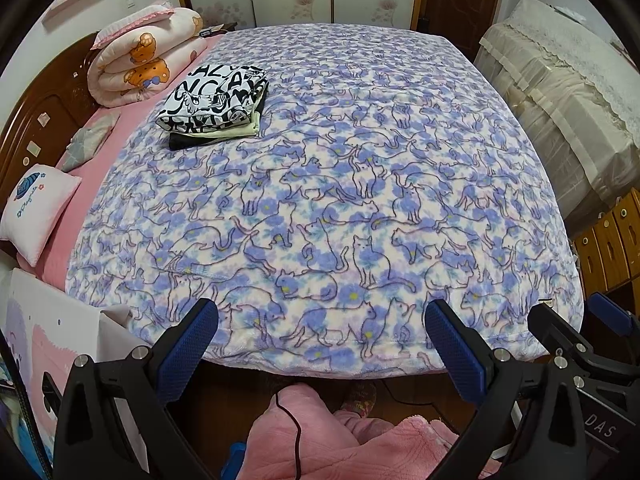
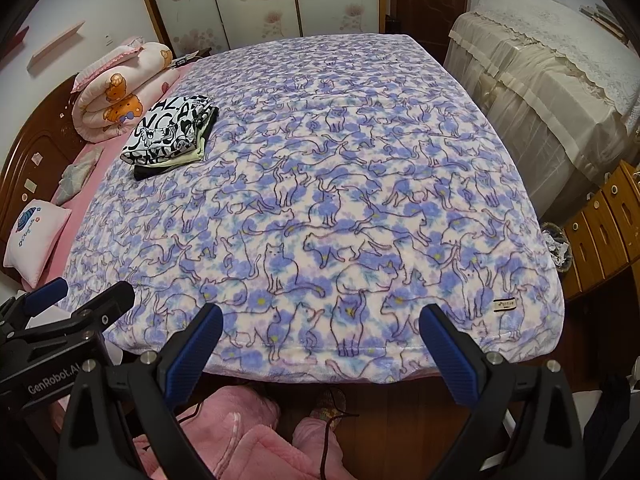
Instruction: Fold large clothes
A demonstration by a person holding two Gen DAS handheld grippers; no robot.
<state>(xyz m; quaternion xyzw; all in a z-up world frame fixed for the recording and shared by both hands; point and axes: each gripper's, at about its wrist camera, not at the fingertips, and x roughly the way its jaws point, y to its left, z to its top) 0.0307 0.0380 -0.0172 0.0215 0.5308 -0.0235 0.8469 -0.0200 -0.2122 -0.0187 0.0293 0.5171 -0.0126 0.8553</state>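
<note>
A stack of folded clothes (image 1: pixel 216 104) lies at the far left of the bed: a black-and-white lettered garment on top, a pale yellow one and a black one under it. The right wrist view shows the same stack (image 2: pixel 172 136). A purple cat-print blanket (image 1: pixel 340 184) covers the bed (image 2: pixel 344 200). My left gripper (image 1: pixel 322 320) hovers open at the near edge of the bed, holding nothing. My right gripper (image 2: pixel 320 322) hangs open beside it, also over the near edge, with nothing between its fingers. Each gripper appears at the side of the other's view.
A rolled bear-print quilt (image 1: pixel 136 56) and pink pillows (image 1: pixel 36 212) lie by the wooden headboard on the left. Covered furniture (image 2: pixel 552 92) and wooden drawers (image 2: pixel 600 232) stand to the right. Pink fleece-clad legs (image 1: pixel 304 432) are below, with a dark cable (image 1: pixel 292 432) running down.
</note>
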